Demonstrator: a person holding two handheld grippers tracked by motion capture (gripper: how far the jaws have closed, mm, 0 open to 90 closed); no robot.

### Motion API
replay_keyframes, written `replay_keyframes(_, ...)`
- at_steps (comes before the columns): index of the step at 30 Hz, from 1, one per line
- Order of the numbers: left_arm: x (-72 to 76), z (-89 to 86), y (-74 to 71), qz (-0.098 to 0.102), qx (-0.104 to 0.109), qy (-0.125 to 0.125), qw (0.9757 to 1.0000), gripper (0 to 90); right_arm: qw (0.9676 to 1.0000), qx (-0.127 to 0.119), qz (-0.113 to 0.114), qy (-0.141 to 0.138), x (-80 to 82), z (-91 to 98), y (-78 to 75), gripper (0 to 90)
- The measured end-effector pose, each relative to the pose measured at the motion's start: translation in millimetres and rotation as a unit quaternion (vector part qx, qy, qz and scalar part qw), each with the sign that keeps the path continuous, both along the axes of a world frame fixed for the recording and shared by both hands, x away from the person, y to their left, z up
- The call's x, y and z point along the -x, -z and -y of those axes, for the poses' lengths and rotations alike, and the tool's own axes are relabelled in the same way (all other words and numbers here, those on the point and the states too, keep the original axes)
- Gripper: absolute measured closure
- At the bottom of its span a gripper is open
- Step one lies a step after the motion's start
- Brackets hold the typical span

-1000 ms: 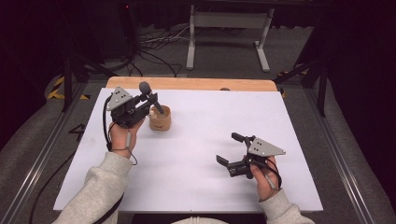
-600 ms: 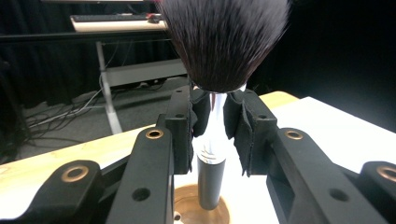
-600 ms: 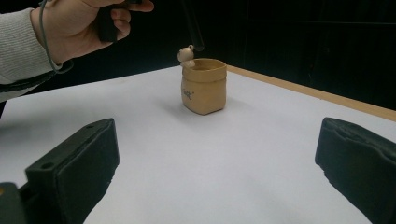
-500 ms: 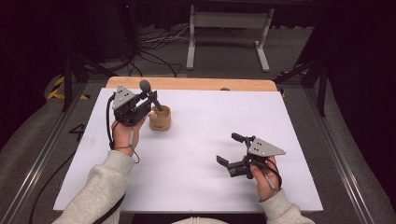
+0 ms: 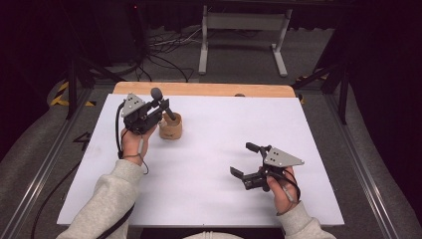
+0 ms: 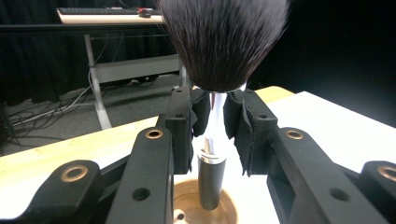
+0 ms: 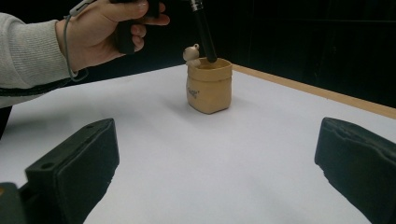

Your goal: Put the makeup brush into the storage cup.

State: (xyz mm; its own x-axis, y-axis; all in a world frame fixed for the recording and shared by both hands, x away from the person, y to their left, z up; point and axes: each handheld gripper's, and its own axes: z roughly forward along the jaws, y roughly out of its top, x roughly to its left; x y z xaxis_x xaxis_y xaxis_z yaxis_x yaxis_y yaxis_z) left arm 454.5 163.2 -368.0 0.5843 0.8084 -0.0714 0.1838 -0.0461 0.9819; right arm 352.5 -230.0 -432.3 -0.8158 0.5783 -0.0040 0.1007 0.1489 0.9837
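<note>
1. One left tongs, far-left part of the counter, held by the person's left hand; grey plate on top, cable trailing down to the wrist.
2. Left tongs pinching one makeup brush: both pads pressed on its silver ferrule, just under the bristles, as the left gripper view shows.
3. One brush in all: dark bristle head up, black handle pointing down, slightly tilted; its lower end is inside the mouth of the pot.
4. One small tan pot, shaped like a sack, standing upright on the white counter just right of the left tongs; a little figure sits on its rim in the right gripper view, marking on its front too small to read.
5. Bare white counter surface between pot and right hand; wooden edge strip along the far side.
6. One right tongs, near-right part of the counter, well apart from the pot, held by the right hand.
7. Right tongs spread wide, nothing between the two black pads; they point toward the pot.
</note>
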Motion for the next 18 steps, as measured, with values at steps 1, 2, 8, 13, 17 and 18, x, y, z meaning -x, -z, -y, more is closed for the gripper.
replay_keyframes(1, -1.2, -0.1, 2.3, 0.004, -0.005, -0.001, 1.0000, 69.6, 1.0000, 0.000, 0.000, 0.000, 0.0, 0.0, 0.0, 0.2)
replay_keyframes(2, -1.7, 0.0, 3.4, 0.007, -0.009, -0.001, 0.9999, 69.6, 1.0000, -0.001, 0.000, 0.000, -0.1, 0.0, 0.1, 0.2)
replay_keyframes(8, -4.1, 0.6, 8.5, 0.011, -0.016, 0.004, 0.9998, 69.5, 1.0000, 0.000, -0.002, -0.001, -0.2, 0.1, 0.4, 0.1)
replay_keyframes(13, -5.2, 1.6, 11.0, 0.010, -0.026, 0.003, 0.9996, 69.5, 1.0000, 0.000, -0.001, -0.001, -0.1, 0.3, 0.2, 0.1)
replay_keyframes(17, -7.0, 1.1, 14.2, 0.002, -0.028, 0.003, 0.9996, 69.5, 1.0000, 0.000, -0.002, -0.001, 0.1, 0.6, 0.0, 0.2)
replay_keyframes(18, -7.3, 1.1, 15.0, 0.001, -0.027, 0.003, 0.9996, 69.5, 1.0000, 0.000, -0.002, -0.001, 0.0, 0.6, -0.1, 0.2)
